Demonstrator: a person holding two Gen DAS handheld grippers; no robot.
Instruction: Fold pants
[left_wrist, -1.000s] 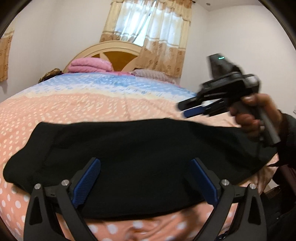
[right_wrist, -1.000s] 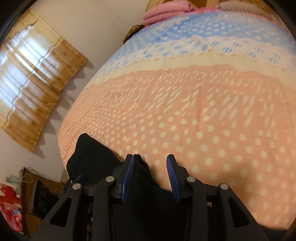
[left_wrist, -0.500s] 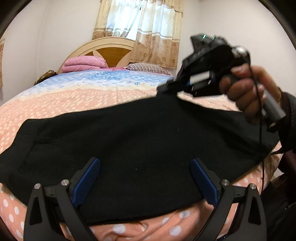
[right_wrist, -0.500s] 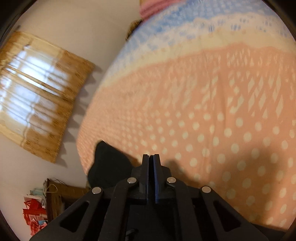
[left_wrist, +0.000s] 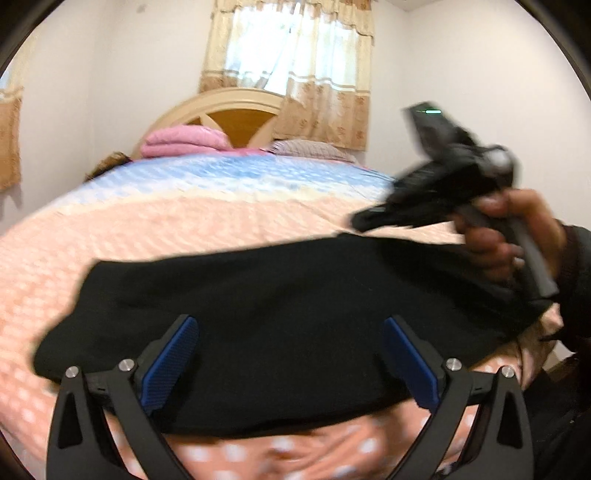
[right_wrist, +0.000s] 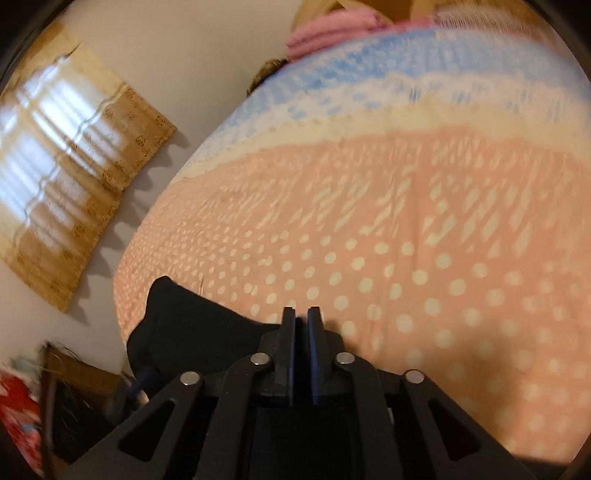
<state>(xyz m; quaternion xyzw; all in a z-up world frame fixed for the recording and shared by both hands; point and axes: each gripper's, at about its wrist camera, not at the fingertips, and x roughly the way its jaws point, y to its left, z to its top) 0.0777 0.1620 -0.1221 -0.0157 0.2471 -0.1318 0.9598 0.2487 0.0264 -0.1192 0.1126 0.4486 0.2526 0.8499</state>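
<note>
The black pants (left_wrist: 280, 314) lie folded across the near part of the bed. My left gripper (left_wrist: 291, 354) hovers over their near edge, jaws wide open and empty. My right gripper (left_wrist: 373, 218) shows at the right in the left wrist view, above the pants' far edge. In the right wrist view its jaws (right_wrist: 302, 317) stand almost together with a thin gap. Whether cloth sits between them is hidden. The pants' end (right_wrist: 177, 321) shows to its left.
The bed has a pink dotted cover (left_wrist: 166, 221) turning blue toward the wooden headboard (left_wrist: 225, 122). Pink folded bedding (left_wrist: 184, 142) and a pillow (left_wrist: 310, 149) lie at the head. A curtained window (right_wrist: 62, 173) is on the left wall. Clutter (right_wrist: 22, 406) stands on the floor.
My right gripper closed half a second ago over the pants' far edge, lifted, and now sits lower and farther right with a slight gap. My left gripper stayed open.
</note>
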